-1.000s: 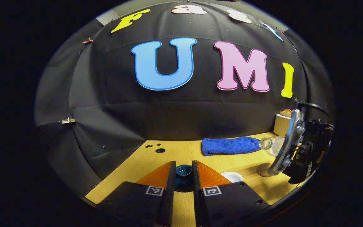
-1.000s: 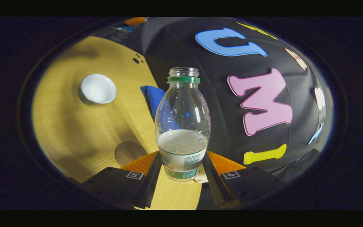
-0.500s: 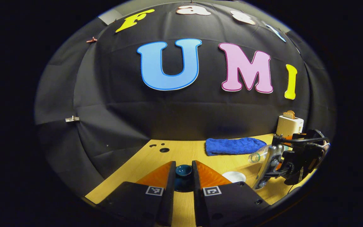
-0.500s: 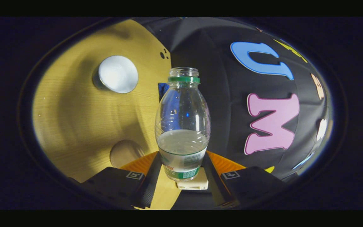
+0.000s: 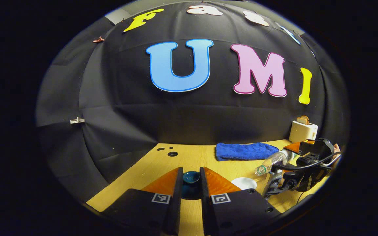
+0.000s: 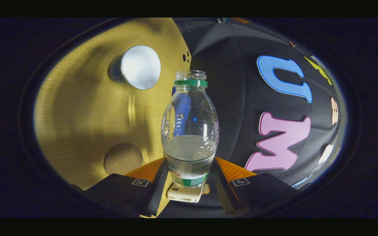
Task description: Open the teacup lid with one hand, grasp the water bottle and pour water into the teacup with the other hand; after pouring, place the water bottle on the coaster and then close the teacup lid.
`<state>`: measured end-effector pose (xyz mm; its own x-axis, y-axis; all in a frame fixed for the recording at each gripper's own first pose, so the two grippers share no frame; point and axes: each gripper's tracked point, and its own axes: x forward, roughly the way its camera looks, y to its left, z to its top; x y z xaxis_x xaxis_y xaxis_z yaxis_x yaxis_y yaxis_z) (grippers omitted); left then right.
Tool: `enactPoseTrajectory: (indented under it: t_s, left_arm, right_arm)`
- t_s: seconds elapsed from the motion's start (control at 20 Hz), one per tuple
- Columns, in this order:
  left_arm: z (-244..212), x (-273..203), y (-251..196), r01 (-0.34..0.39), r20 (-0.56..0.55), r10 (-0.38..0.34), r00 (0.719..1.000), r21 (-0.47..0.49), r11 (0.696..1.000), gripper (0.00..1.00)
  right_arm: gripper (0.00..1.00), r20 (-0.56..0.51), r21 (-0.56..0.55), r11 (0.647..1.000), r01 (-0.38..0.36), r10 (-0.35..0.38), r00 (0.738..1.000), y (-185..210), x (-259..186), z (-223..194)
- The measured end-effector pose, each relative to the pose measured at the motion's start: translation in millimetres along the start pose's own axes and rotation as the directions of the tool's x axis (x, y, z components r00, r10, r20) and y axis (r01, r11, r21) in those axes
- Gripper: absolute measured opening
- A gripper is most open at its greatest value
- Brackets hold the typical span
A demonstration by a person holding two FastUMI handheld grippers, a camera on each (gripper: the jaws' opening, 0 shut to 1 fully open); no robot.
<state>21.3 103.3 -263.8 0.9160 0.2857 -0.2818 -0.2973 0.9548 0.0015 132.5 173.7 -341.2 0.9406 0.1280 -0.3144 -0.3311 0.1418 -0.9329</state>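
Right gripper view: bottle (image 6: 189, 131), uncapped and part full, stands mid-frame, clamped low on its label between the right gripper's (image 6: 189, 182) two fingers.
Cup: white teacup (image 6: 136, 67), upper left of that view, open-topped on the wooden table (image 6: 77, 114).
Coaster: round disc (image 6: 122, 158), lower left, just beside the near finger, bare.
Left gripper view: left gripper (image 5: 191, 186), bottom centre, fingers pressed on a dark blue lid (image 5: 191, 179) held above the table.
Far right there: bottle (image 5: 272, 162) tilted neck-down toward the cup (image 5: 244, 183), carried by the right gripper (image 5: 294, 170).
Background: blue towel (image 5: 244, 151) and toaster (image 5: 303, 130) at the table's back edge.
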Motion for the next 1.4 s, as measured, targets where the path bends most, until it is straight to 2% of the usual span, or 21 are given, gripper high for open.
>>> enactPoseTrajectory:
  t_s: [0.1,0.15,0.2,0.25,0.4,0.45,0.5,0.6,0.65,0.7,0.8,0.95,1.3,1.35,1.4]
  left_arm:
    - [-1,-1,1,-0.001,-0.004,0.001,1.0,-0.004,1.0,0.31]
    - [-2,-1,0,-0.001,-0.006,0.001,1.0,-0.004,1.0,0.27]
    - [-1,-1,0,-0.002,-0.005,0.002,1.0,-0.002,1.0,0.34]
    - [0,-1,0,-0.001,-0.003,0.001,1.0,-0.001,1.0,0.31]
    - [2,0,-2,0.005,-0.001,-0.005,1.0,0.003,1.0,0.31]
    - [1,0,-3,0.006,-0.001,-0.006,1.0,0.003,1.0,0.27]
    - [1,-1,-3,0.007,-0.002,-0.007,1.0,0.001,1.0,0.31]
    - [1,-1,-4,0.008,-0.003,-0.008,1.0,-0.003,1.0,0.31]
    - [1,-2,-3,0.006,-0.003,-0.007,1.0,-0.004,1.0,0.27]
    - [1,-2,-3,0.006,-0.003,-0.006,1.0,-0.005,1.0,0.34]
    - [1,-2,-3,0.006,-0.003,-0.006,1.0,-0.007,1.0,0.31]
    - [2,-3,-2,0.005,-0.002,-0.005,1.0,-0.006,1.0,0.31]
    - [2,-5,-4,0.011,0.002,-0.011,1.0,-0.017,1.0,0.31]
    - [3,-5,-5,0.014,0.001,-0.014,1.0,-0.019,1.0,0.27]
    - [3,-6,-4,0.016,0.002,-0.016,1.0,-0.02,1.0,0.31]
  right_arm:
    - [0.74,0.011,-0.022,1.0,0.005,-0.005,1.0,-1,2,0]
    - [0.74,0.013,-0.036,0.999,0.008,-0.008,1.0,-2,2,-1]
    - [0.74,0.019,-0.052,0.999,0.012,-0.011,1.0,-3,2,-1]
    - [0.74,0.025,-0.065,0.998,0.015,-0.014,1.0,-4,1,0]
    - [0.74,0.043,-0.09,0.996,0.021,-0.018,0.999,-6,4,-1]
    - [0.74,0.051,-0.106,0.994,0.03,-0.024,0.998,-8,5,-2]
    - [0.74,0.06,-0.124,0.992,0.038,-0.03,0.998,-8,6,-2]
    - [0.74,0.077,-0.152,0.987,0.049,-0.038,0.996,-9,7,-2]
    - [0.74,0.082,-0.162,0.985,0.055,-0.042,0.996,-11,7,-3]
    - [0.74,0.087,-0.169,0.984,0.06,-0.046,0.995,-12,8,-1]
    - [0.74,0.095,-0.182,0.981,0.065,-0.048,0.994,-13,9,-1]
    - [0.74,0.11,-0.198,0.977,0.077,-0.056,0.992,-14,10,0]
    - [0.74,0.148,-0.265,0.953,0.144,-0.107,0.983,-23,13,2]
    - [0.75,0.164,-0.277,0.947,0.16,-0.118,0.979,-24,13,4]
    - [0.74,0.18,-0.293,0.939,0.18,-0.131,0.975,-26,13,5]
